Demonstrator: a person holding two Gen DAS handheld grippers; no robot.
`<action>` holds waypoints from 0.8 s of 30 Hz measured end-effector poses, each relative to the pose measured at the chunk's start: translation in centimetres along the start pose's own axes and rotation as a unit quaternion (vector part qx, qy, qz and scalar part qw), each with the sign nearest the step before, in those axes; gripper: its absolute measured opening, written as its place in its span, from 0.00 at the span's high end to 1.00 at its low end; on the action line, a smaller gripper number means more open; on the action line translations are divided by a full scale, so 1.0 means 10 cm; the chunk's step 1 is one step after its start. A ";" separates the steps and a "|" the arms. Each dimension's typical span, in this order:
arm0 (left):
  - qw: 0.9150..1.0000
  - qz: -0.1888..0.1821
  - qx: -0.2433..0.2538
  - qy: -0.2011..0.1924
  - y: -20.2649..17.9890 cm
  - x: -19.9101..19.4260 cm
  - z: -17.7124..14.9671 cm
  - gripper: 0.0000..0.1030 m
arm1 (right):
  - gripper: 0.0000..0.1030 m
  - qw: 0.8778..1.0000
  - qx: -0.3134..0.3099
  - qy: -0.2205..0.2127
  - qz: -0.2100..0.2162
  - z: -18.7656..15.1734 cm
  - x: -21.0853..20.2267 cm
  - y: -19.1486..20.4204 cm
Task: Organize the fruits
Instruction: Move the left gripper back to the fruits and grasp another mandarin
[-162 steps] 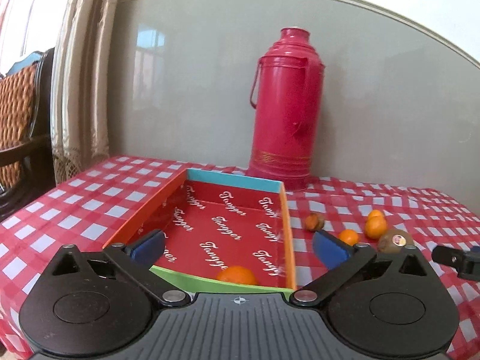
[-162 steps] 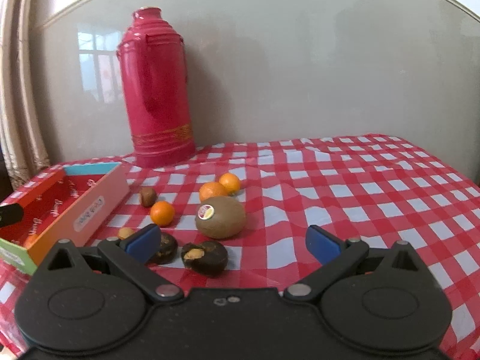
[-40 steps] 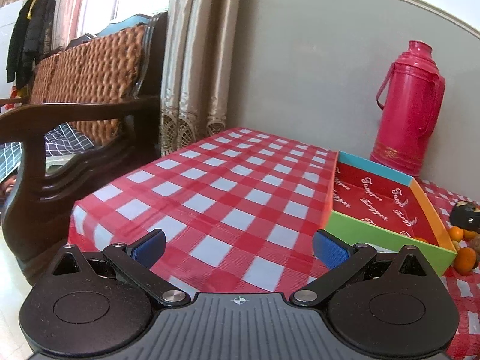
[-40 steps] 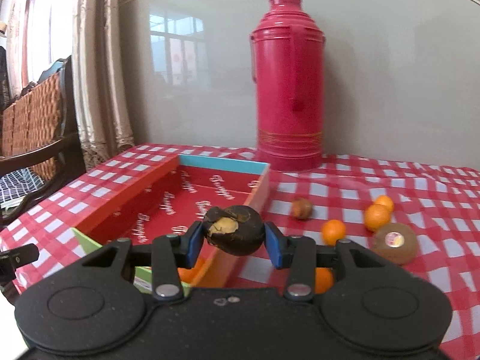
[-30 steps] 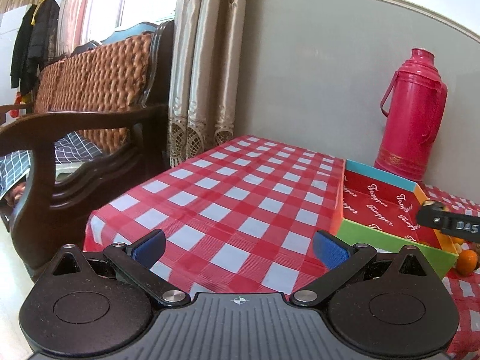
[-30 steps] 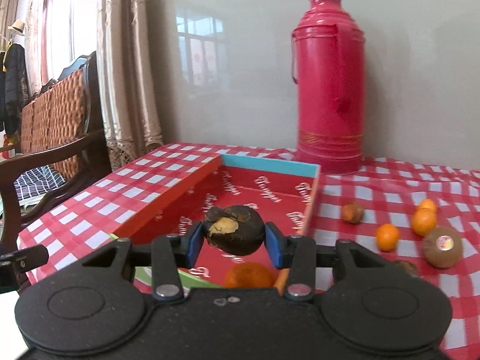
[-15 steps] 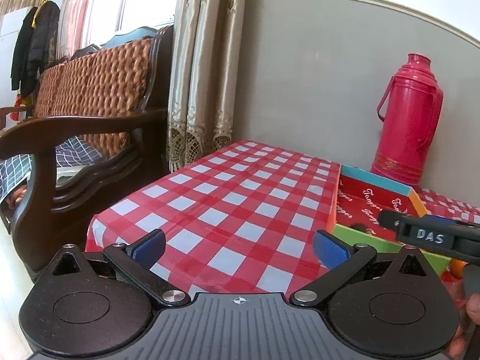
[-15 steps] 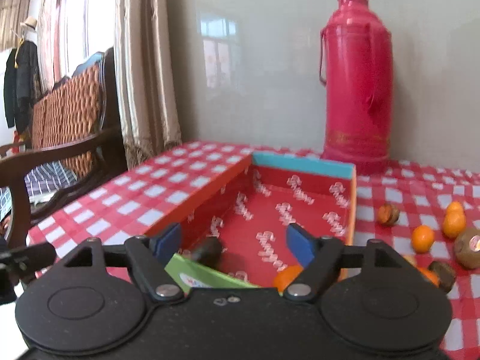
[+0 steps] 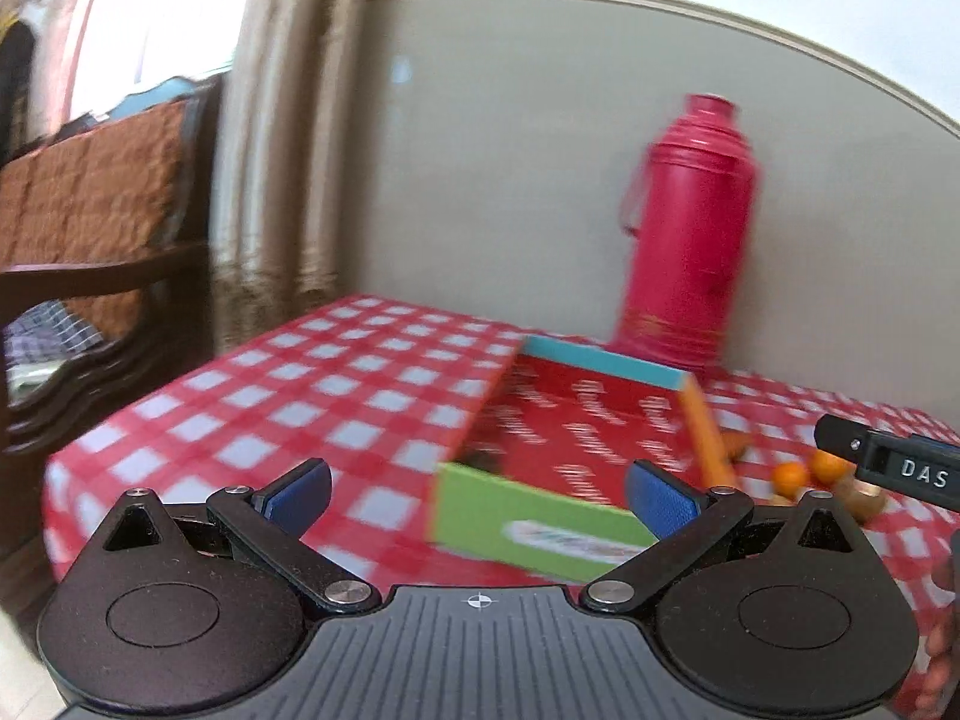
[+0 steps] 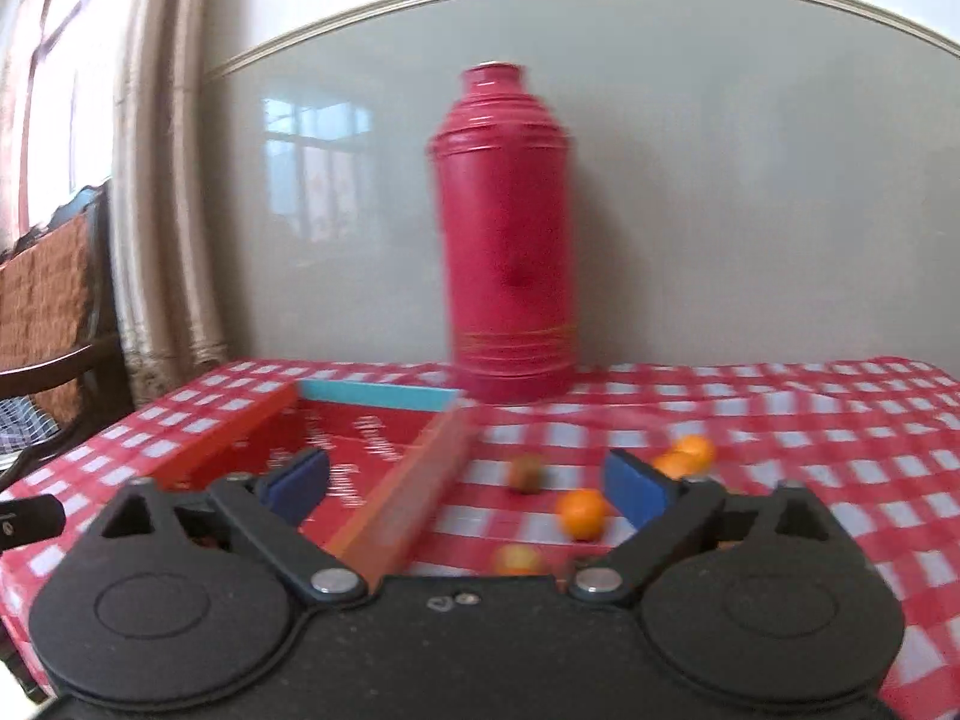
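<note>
Right gripper (image 10: 468, 483) jaws opening, nothing between; left gripper (image 9: 477, 495) jaws spread, empty.

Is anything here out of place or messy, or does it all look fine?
Nothing is spilled or broken. The red thermos stands upright. The only untidy part: several small oranges and a brown fruit lie loose on the checked tablecloth, outside the colourful box. Both pictures are blurry.

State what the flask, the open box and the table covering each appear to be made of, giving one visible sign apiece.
Flask: probably painted metal or plastic; a ribbed pink shell with gold bands.
Box: likely printed cardboard; thin, flat, coloured walls.
Table covering: perhaps wipeable vinyl, with a smooth checked surface; blur leaves cloth possible.
</note>
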State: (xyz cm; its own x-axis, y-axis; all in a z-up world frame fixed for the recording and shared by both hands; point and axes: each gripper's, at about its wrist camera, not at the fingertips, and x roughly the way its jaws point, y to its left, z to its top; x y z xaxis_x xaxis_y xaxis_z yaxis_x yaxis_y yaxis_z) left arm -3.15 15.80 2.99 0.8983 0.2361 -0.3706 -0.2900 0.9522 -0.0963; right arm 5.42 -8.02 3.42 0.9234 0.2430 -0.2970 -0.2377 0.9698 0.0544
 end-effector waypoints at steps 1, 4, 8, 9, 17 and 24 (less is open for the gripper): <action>1.000 -0.013 0.005 0.000 -0.11 0.00 -0.01 0.00 | 0.05 1.000 0.006 0.000 -0.008 -0.01 -0.03 -0.10; 0.999 -0.037 0.021 -0.002 -0.38 -0.02 -0.04 0.00 | 0.05 0.999 0.028 0.005 -0.035 -0.06 -0.07 -0.40; 0.997 -0.071 0.039 0.002 -0.68 -0.02 -0.09 0.00 | 0.05 0.996 0.064 0.011 -0.063 -0.11 -0.13 -0.76; 0.996 -0.077 0.043 0.004 -0.75 -0.03 -0.10 0.00 | 0.05 0.995 0.071 0.010 -0.068 -0.12 -0.16 -0.83; 0.991 -0.106 0.082 0.003 -1.25 -0.03 -0.21 0.00 | 0.05 0.989 0.101 0.011 -0.104 -0.24 -0.30 -1.24; 0.986 -0.120 0.115 0.009 -1.60 0.03 -0.30 0.00 | 0.05 0.986 0.108 0.012 -0.126 -0.27 -0.37 -1.48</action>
State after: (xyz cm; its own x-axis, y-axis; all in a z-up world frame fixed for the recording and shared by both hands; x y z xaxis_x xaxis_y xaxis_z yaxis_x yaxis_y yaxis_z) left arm 0.83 0.04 1.66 0.9253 -0.0036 -0.3792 0.0156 0.9995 0.0287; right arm 4.70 -23.28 1.09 0.9373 -0.0043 -0.3486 0.0707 0.9815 0.1778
